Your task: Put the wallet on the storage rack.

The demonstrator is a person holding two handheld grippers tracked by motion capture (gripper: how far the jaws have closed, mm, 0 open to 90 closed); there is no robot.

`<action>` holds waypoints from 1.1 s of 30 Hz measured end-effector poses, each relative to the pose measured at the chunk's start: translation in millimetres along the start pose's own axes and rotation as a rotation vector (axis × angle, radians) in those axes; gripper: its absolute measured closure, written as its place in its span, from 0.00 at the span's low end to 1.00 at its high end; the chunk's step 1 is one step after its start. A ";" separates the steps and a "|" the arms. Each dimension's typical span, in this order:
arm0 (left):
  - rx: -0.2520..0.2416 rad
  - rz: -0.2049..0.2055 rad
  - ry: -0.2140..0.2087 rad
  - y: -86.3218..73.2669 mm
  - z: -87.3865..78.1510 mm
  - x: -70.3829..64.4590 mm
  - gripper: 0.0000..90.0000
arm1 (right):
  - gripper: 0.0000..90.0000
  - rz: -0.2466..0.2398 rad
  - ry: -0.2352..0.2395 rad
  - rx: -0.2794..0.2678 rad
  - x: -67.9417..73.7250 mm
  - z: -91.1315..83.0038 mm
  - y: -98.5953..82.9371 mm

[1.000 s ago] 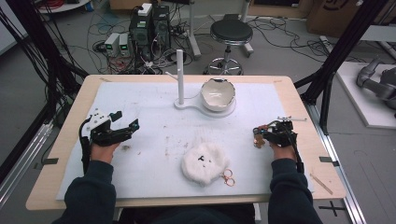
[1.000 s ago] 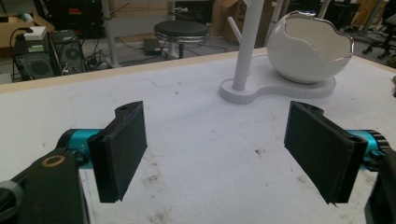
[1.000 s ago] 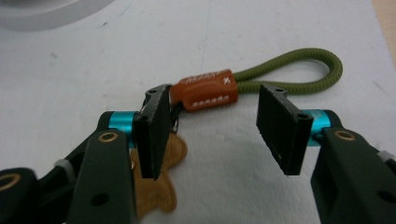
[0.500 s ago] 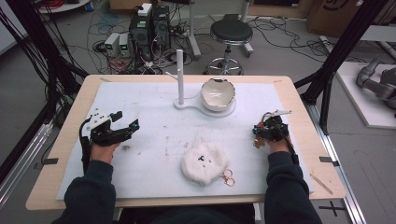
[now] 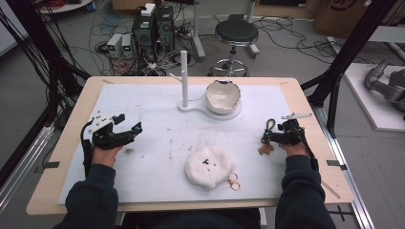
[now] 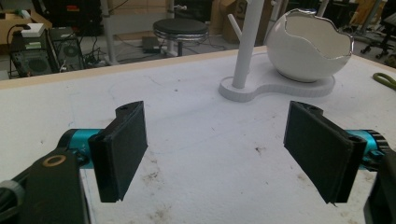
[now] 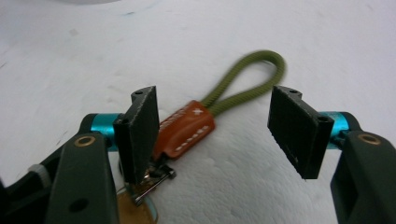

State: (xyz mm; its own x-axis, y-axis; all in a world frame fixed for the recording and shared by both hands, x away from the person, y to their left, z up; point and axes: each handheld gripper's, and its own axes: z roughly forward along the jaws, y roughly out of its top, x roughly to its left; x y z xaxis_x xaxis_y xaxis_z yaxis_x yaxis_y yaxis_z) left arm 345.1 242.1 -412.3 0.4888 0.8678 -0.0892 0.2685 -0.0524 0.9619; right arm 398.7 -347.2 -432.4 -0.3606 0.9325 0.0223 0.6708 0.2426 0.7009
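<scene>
A keychain lies on the white mat at the right, with an olive cord loop (image 7: 247,77), an orange leather tab (image 7: 187,128) and a tan tag (image 5: 265,149). My right gripper (image 7: 214,98) hangs low over it, open. The tab and the cord's base lie between the jaws, nearer the left finger (image 7: 137,133), and no pad visibly touches them. In the high view the right gripper (image 5: 279,135) is near the table's right edge. My left gripper (image 5: 130,123) hovers open over bare mat at the left, with nothing between its pads (image 6: 123,149).
A fluffy white pouch (image 5: 209,166) with metal rings (image 5: 233,181) lies at the front centre. At the back centre stands a white base with an upright pole (image 5: 184,76) and a broken-egg-shaped bowl (image 5: 222,95). The wooden table edge (image 5: 329,157) runs just beyond the right hand.
The right gripper has shifted slightly forward and back over the keychain at the right. The left gripper has stayed where it was, still open.
</scene>
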 end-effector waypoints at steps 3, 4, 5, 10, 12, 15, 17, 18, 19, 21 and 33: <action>0.000 -0.001 0.001 -0.1 0.0 0.2 0.24 | 0.44 0.101 -0.022 0.038 6.6 6.6 0.4; 0.000 -0.001 0.001 -0.2 0.2 0.3 0.24 | 0.46 0.115 -0.028 0.061 11.5 10.6 1.1; 0.001 -0.001 0.001 -0.1 0.2 0.3 0.24 | 0.46 0.121 -0.034 0.065 14.9 12.7 1.7; 0.000 -0.004 0.002 -0.1 -0.1 0.6 0.24 | 0.65 0.035 -0.092 0.091 27.7 15.2 5.5; 0.001 -0.004 0.001 -0.2 -0.1 0.6 0.24 | 0.72 -0.011 -0.074 0.087 29.4 15.1 5.8; -0.002 -0.005 -0.001 -0.1 -0.4 0.8 0.24 | 0.77 -0.044 -0.044 0.081 27.7 14.6 5.7; -0.002 -0.005 0.000 0.0 -0.4 1.0 0.24 | 0.80 -0.072 -0.032 0.072 27.0 14.1 5.7; -0.002 -0.004 0.001 -0.1 -0.6 1.3 0.24 | 0.83 -0.081 -0.023 0.065 27.6 13.6 5.8; 0.000 -0.005 0.004 -0.2 -0.9 1.4 0.24 | 0.85 -0.087 -0.008 0.055 28.2 12.5 6.2; 0.000 -0.005 0.005 -0.2 -1.0 1.5 0.24 | 0.86 -0.098 0.010 0.026 29.1 9.9 7.1; 0.002 -0.007 0.009 -0.8 -3.2 3.0 0.24 | 0.67 -0.112 0.036 0.077 27.7 13.5 0.9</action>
State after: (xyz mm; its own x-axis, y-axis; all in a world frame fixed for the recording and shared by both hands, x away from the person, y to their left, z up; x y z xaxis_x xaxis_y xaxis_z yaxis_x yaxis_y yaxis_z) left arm 343.7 246.3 -412.6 0.4793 0.8726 -0.0938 0.2735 -0.0470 0.9607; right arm 398.0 -317.6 -440.8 -0.4583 0.8884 -0.0261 0.6723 0.3657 0.6437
